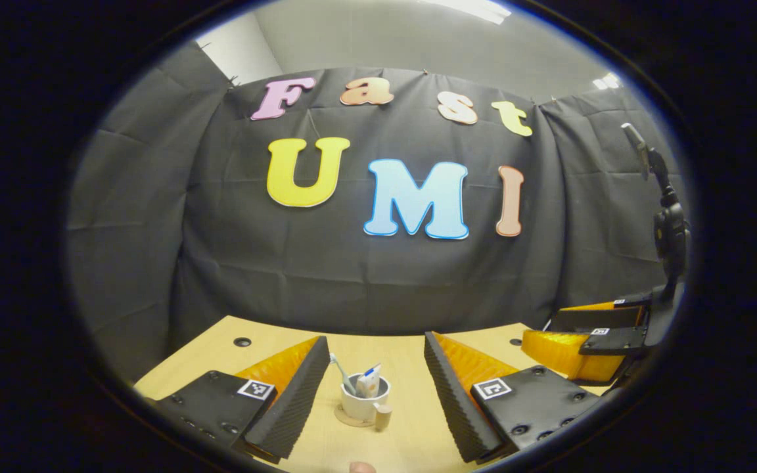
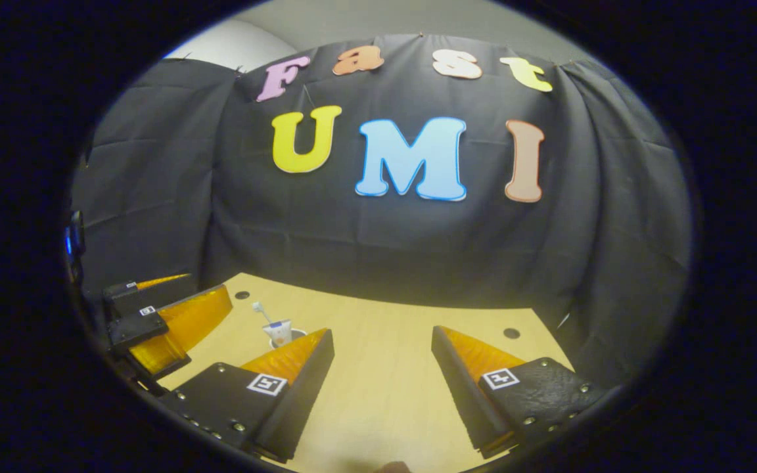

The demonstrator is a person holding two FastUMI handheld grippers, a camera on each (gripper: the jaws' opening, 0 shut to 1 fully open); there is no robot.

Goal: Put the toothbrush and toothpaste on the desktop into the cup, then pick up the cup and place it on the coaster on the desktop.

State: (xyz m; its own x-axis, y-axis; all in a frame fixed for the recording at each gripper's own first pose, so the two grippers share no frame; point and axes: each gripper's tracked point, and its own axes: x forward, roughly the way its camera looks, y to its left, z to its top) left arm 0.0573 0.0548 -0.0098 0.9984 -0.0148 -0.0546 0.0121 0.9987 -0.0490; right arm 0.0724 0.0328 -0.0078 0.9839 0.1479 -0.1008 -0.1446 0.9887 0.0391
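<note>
Pale wooden desktop [image 1: 411,368] against the black cloth wall. A white ceramic cup with a wooden handle [image 1: 365,401] stands on a round tan coaster [image 1: 350,418]; the white-headed toothbrush [image 1: 341,371] and the small white-and-blue toothpaste tube [image 1: 369,381] stand inside it. Left gripper [image 1: 373,394]: jaws wide, framing the cup, not touching. Right gripper [image 2: 382,381]: jaws wide over bare wood, with the cup beyond its left finger.

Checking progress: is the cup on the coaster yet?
Yes. The cup stands upright on the coaster, toothbrush and toothpaste inside.
</note>
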